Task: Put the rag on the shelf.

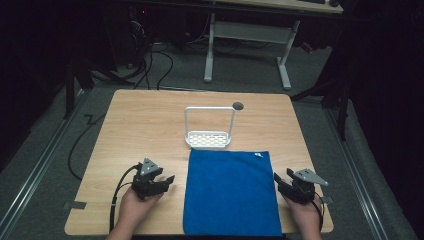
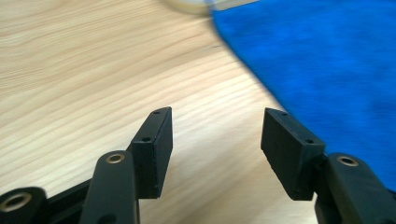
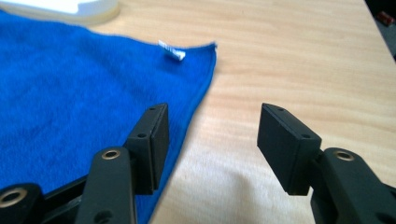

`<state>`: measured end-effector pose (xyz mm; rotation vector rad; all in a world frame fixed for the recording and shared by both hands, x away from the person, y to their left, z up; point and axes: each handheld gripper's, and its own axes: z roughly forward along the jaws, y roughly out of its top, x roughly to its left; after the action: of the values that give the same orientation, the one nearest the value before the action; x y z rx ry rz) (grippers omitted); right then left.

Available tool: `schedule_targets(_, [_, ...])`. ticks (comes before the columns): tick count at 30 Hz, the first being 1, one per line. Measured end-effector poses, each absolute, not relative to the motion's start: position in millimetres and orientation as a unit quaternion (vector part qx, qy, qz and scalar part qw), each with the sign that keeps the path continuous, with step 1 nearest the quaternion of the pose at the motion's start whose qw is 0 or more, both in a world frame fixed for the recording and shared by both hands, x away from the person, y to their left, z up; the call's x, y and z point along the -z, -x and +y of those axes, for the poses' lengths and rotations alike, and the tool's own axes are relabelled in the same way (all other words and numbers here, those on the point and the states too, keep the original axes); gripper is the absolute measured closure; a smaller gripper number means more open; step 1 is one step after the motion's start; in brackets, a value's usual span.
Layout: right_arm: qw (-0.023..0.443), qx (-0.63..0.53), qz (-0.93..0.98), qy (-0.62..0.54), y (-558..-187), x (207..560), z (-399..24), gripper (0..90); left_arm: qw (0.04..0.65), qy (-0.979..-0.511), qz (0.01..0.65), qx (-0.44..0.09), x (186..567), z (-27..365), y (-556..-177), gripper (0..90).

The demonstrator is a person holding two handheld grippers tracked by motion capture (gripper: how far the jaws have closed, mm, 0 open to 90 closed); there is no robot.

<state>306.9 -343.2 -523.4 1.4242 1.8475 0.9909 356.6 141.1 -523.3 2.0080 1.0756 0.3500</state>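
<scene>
A blue towel (image 1: pixel 231 190) lies flat on the wooden table (image 1: pixel 145 120), reaching to the near edge; a small white tag (image 3: pixel 171 50) sits by its far right corner. My left gripper (image 1: pixel 169 181) rests just left of the towel, open, with bare wood between its jaws and the towel (image 2: pixel 327 60) off to the right. My right gripper (image 1: pixel 278 180) sits at the towel's right edge, open; that edge of the towel (image 3: pixel 70 102) runs under its left jaw. Neither holds anything.
A white basket (image 1: pixel 209 136) with a tall wire handle stands just beyond the towel's far edge. A dark round hole (image 1: pixel 238 105) marks the table behind it. A white-legged desk (image 1: pixel 247 35) and cables lie on the floor past the table.
</scene>
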Motion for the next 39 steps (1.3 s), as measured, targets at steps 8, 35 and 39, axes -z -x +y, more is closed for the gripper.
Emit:
schedule_targets(8, [0.306,-0.369,0.709,-0.517,-299,523,-345,44.8,0.404,-0.8,0.419,-0.145,524,140,-356,44.0])
schedule_targets(35, [0.293,-0.392,0.719,-0.494,-289,508,-342,29.0,0.441,-0.786,0.4,-0.167,520,129,-358,43.3])
schedule_targets(39, [0.294,-0.39,0.723,-0.488,-288,508,-343,29.0,0.443,-0.789,0.394,-0.161,520,122,-359,42.3])
